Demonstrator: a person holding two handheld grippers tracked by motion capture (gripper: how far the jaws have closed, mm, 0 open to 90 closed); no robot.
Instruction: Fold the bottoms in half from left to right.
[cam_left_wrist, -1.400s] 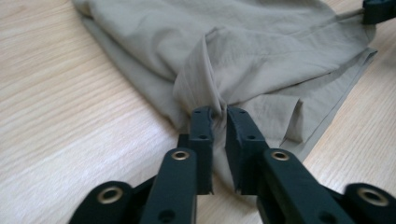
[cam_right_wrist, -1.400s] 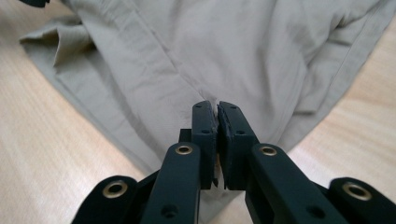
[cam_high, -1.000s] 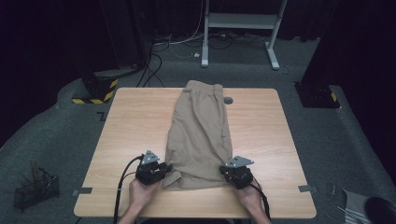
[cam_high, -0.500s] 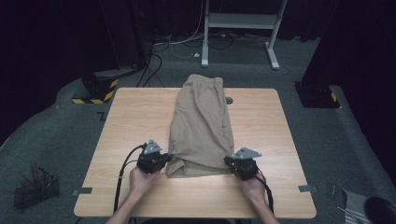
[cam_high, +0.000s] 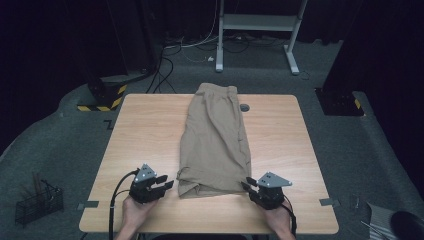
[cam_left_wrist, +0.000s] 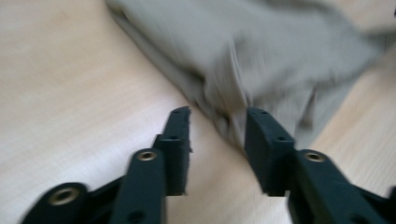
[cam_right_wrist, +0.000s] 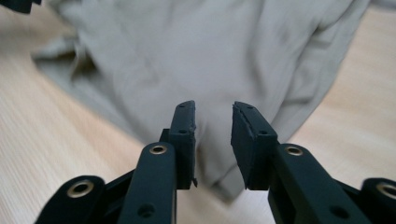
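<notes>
A pair of khaki shorts (cam_high: 215, 140) lies lengthwise down the middle of the wooden table (cam_high: 145, 130), waistband at the far edge and rumpled hem near me. My left gripper (cam_high: 162, 184) sits just left of the hem's near corner, and its jaws have just been opening. In the left gripper view the gripper (cam_left_wrist: 217, 116) is open, with the cloth corner (cam_left_wrist: 233, 84) just ahead of the tips. My right gripper (cam_high: 248, 185) stands at the hem's right corner; its jaws have just been opening too. In the right gripper view the gripper (cam_right_wrist: 213, 109) is open above the fabric (cam_right_wrist: 187, 56).
A small dark round spot (cam_high: 244, 107) marks the table beside the waistband. Bare wood lies to either side of the shorts. On the floor stand a wire basket (cam_high: 37, 202) at the left, a yellow-striped base (cam_high: 102, 97) and a white frame (cam_high: 257, 22) behind the table.
Both grippers held the hem's corners shut and pushed them forward. Now both have opened, let go and drawn back toward me, and the hem lies rumpled on the table.
</notes>
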